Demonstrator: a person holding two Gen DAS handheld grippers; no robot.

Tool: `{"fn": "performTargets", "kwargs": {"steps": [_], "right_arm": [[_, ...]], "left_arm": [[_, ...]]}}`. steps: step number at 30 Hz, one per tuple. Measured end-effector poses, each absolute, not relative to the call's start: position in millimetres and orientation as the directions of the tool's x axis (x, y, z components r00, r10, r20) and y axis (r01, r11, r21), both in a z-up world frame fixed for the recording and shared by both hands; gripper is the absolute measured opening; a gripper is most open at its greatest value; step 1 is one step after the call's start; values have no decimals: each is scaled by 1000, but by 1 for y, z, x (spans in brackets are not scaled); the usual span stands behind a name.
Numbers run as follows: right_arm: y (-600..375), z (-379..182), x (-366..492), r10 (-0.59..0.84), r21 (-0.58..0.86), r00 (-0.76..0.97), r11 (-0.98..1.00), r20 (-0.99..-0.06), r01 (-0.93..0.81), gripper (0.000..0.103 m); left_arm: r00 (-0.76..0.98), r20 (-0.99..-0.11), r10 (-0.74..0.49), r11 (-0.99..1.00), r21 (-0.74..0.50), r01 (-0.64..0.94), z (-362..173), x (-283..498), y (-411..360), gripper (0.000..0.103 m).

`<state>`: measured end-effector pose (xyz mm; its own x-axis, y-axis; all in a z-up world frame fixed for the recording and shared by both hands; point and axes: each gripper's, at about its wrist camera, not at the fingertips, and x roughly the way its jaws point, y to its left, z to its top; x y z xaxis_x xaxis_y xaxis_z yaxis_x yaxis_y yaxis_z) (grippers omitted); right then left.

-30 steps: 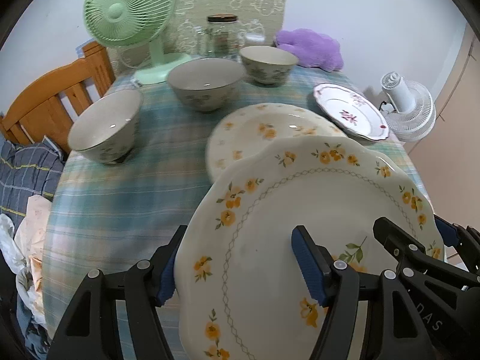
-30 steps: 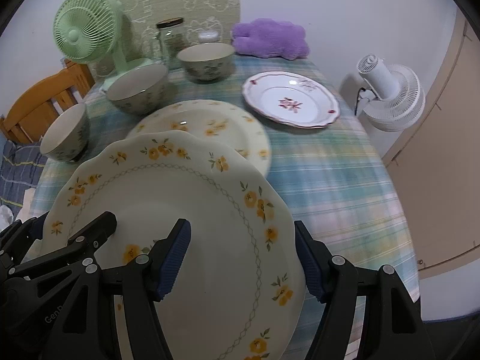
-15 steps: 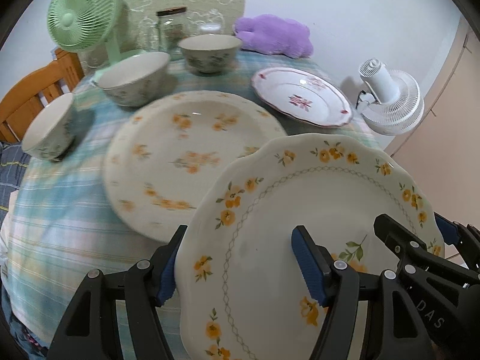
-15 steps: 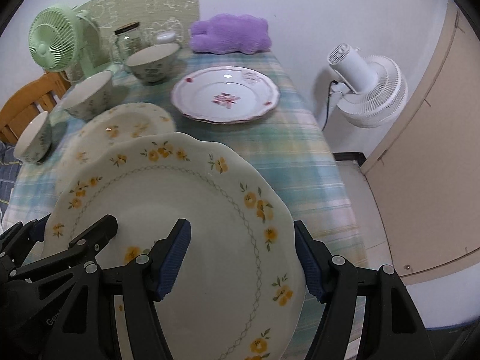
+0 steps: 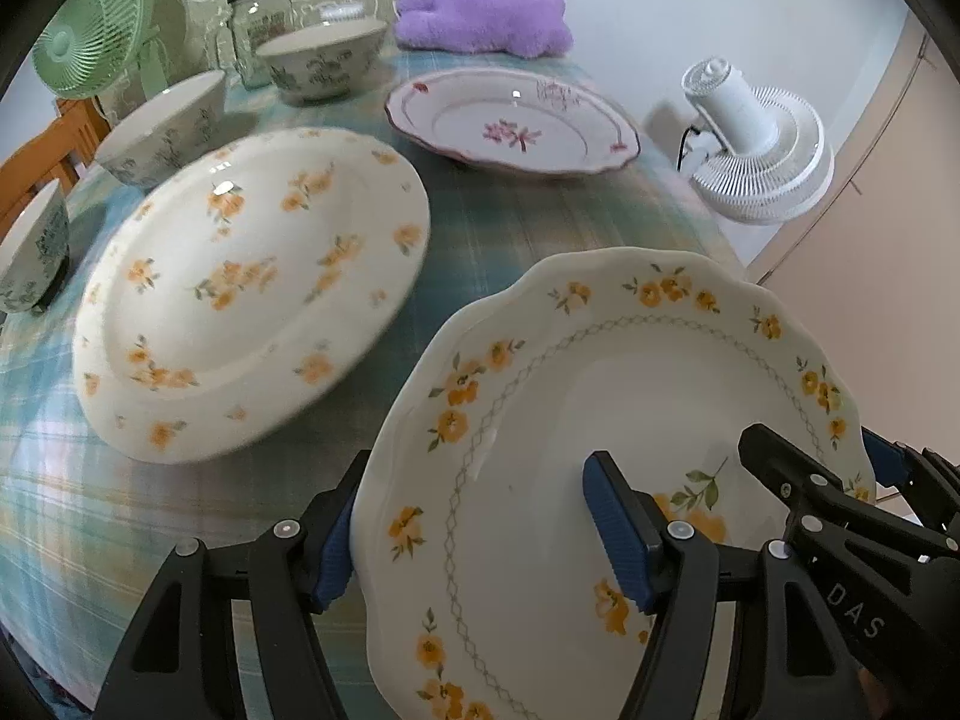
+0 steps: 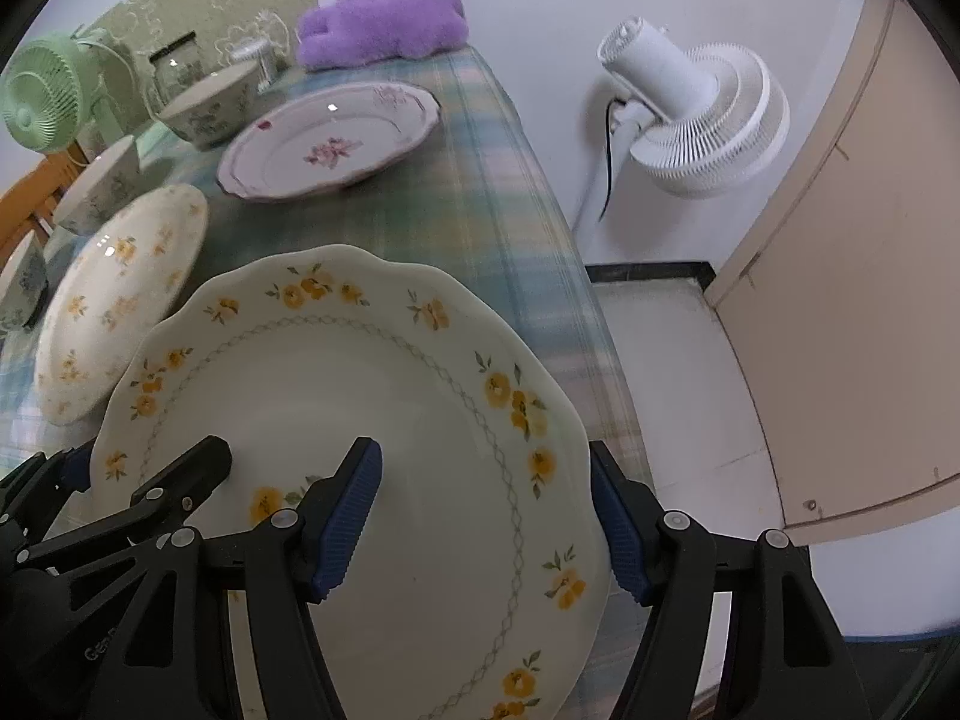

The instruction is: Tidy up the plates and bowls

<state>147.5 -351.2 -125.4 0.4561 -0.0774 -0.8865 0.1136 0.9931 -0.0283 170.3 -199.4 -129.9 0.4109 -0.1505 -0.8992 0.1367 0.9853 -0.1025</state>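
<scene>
In the left wrist view the left gripper (image 5: pixel 480 534) grips the left rim of a cream scalloped china plate with yellow flowers (image 5: pixel 600 420), held above the checked tablecloth (image 5: pixel 510 228), while in the right wrist view the right gripper (image 6: pixel 489 519), jaws moderately wide, clamps its right rim.

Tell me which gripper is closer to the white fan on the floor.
Right. The right gripper clamps the scalloped plate at its edge on the white fan side; the left gripper clamps the opposite edge, farther from it.
</scene>
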Motion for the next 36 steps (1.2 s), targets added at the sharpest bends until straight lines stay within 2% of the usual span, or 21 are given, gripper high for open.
{"fn": "performTargets", "kwargs": {"steps": [13, 23, 36], "right_arm": [[-355, -144, 158, -42, -5, 427, 996, -903, 88, 72], [-357, -123, 160, -35, 19, 464, 994, -885, 111, 72], [-327, -72, 152, -22, 60, 515, 988, -857, 143, 74]], "left_arm": [[423, -902, -85, 993, -43, 108, -132, 170, -203, 70], [445, -890, -94, 991, -43, 123, -113, 173, -194, 89], [473, -872, -127, 983, -46, 180, -69, 174, -150, 96]]}}
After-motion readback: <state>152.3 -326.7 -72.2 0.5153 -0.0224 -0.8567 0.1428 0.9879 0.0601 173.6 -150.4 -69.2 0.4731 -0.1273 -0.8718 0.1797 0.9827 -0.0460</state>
